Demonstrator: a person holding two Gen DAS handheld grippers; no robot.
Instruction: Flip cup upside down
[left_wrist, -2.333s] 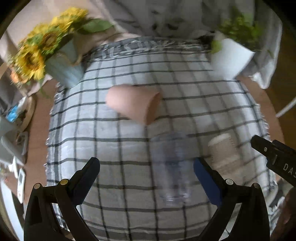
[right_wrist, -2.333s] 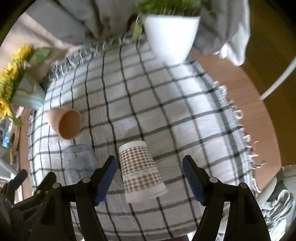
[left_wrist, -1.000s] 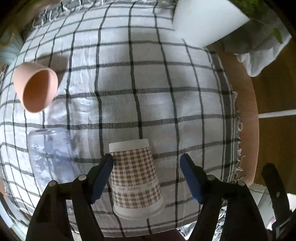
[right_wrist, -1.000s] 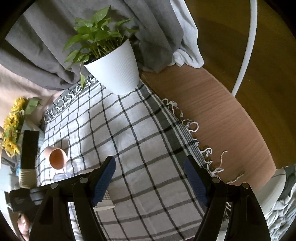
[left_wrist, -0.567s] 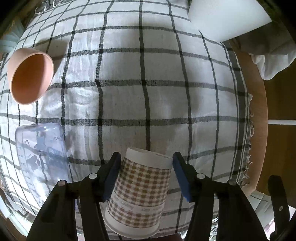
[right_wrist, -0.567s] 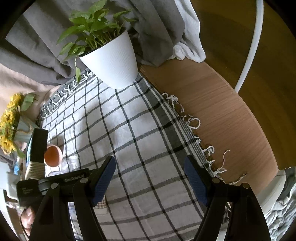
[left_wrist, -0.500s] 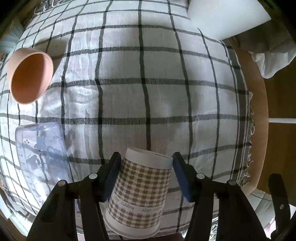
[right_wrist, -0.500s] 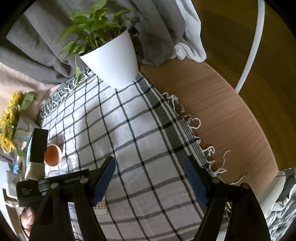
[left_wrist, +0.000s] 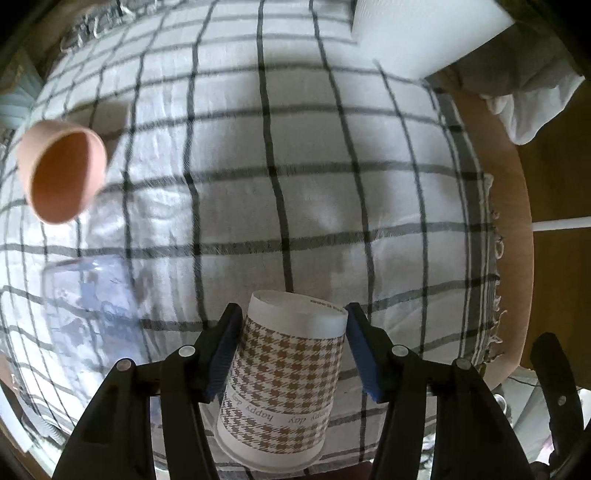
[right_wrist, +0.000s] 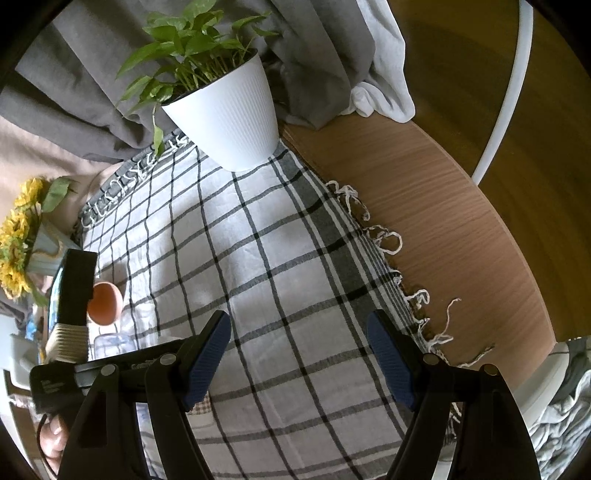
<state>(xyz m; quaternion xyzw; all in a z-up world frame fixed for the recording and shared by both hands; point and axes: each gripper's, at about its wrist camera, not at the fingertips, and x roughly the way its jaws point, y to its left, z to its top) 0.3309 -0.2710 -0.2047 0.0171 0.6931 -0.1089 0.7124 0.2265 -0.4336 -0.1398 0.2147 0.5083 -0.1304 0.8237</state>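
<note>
A brown-and-white houndstooth paper cup (left_wrist: 284, 380) sits between the blue pads of my left gripper (left_wrist: 291, 332), which is shut on its sides. The cup's base points away from the camera, its wide rim toward me, and it hangs above the checked cloth (left_wrist: 314, 184). My right gripper (right_wrist: 299, 354) is open and empty over the cloth's right part (right_wrist: 280, 266). A sliver of the cup (right_wrist: 201, 408) shows behind its left finger, and the left gripper's body (right_wrist: 74, 376) is at the lower left.
A pink cup (left_wrist: 61, 171) lies on its side at the left. A clear plastic cup (left_wrist: 88, 306) lies nearer me. A white plant pot (right_wrist: 229, 114) stands at the cloth's far edge, a sunflower vase (right_wrist: 33, 243) at the far left. The bare wooden table edge (right_wrist: 443, 229) is at right.
My left gripper swung from the clear cup to the houndstooth cup, closed on it and lifted it slightly. My right gripper drew back from that cup and turned toward the table's right side.
</note>
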